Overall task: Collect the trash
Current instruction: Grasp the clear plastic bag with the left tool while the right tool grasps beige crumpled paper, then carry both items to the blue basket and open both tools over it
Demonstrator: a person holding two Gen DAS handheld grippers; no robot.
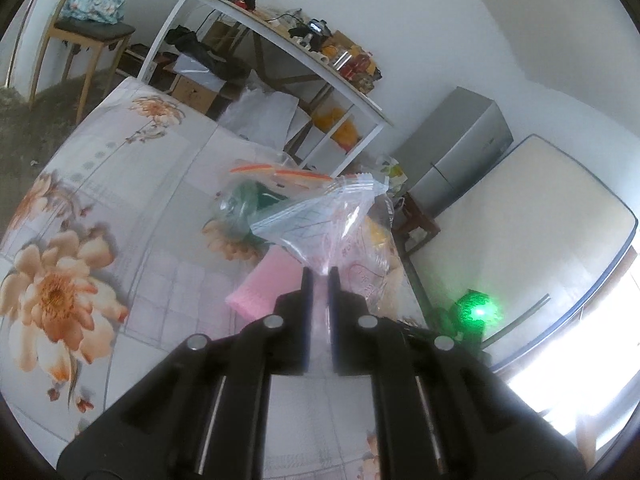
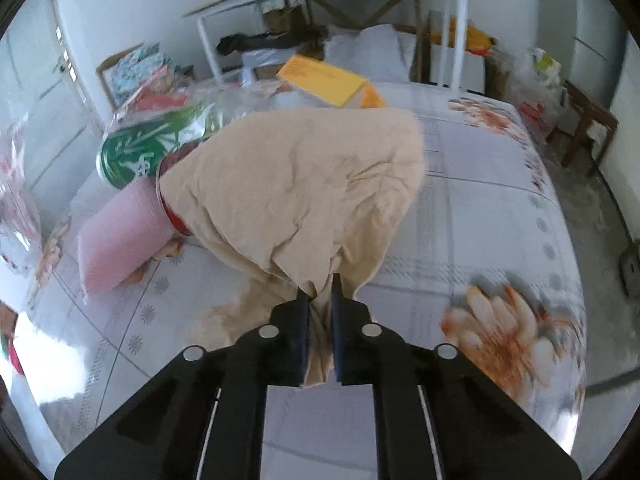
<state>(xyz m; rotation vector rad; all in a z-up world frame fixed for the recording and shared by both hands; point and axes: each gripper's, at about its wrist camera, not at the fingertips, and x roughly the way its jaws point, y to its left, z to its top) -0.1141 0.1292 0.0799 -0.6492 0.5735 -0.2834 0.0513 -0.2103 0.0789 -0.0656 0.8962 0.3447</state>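
On a bed spread with a flower-printed sheet (image 2: 500, 208), the left gripper (image 1: 319, 276) is clenched on a corner of a clear zip-top plastic bag (image 1: 320, 216), which stands up from its fingers above the bed; in the left wrist view a pink foam piece (image 1: 264, 284) lies on the sheet just beyond the fingers, with a green-printed packet (image 1: 240, 204) inside a second transparent bag with an orange strip farther back. Behind the bed stand a white-framed table (image 1: 280, 44) crowded with small items, a wooden chair (image 1: 88, 36) with patterned cushions at the far left, and a grey cabinet (image 1: 460, 140) to the right. In the right wrist view, the same pink foam piece (image 2: 120, 232) lies at the left of the sheet beside a green can (image 2: 136, 156). At centre, the right gripper (image 2: 320, 288) is clamped on a bunched end of a crumpled beige paper bag (image 2: 304, 192), the rest of which billows forward over the sheet and covers part of a red-rimmed can (image 2: 172, 200). A yellow packet (image 2: 324, 76) rests beyond it near the bed's far edge, and a dark wooden stool (image 2: 588, 120) stands on the floor at the right.
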